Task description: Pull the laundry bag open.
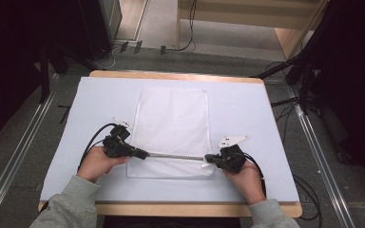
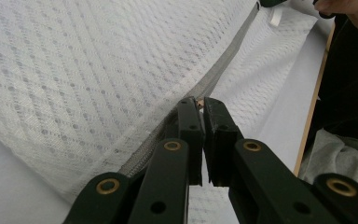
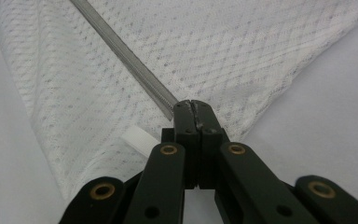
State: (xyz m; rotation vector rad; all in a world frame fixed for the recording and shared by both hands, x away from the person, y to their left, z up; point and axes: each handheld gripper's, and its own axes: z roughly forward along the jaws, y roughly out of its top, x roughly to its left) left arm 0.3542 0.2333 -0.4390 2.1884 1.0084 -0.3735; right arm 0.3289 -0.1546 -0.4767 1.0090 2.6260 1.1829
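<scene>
So I had the white mesh laundry bag (image 1: 173, 123) lying flat on the desk (image 1: 247, 109), with its zipper (image 1: 176, 156) stretched straight between the two sets of jaws. The left gripper (image 2: 199, 106) had its jaws pinched nearly shut on what looked like the zipper pull right at their tips, and the right gripper (image 3: 192, 108) was clamped fully shut on the bag's edge at the far end of the zipper, little white tag (image 3: 139, 138) just beside its jaws. Judging by the teeth, the zipper looked closed along the whole run between them, so I'd say the zipping itself was all still ahead, or just finished, hard to call.
</scene>
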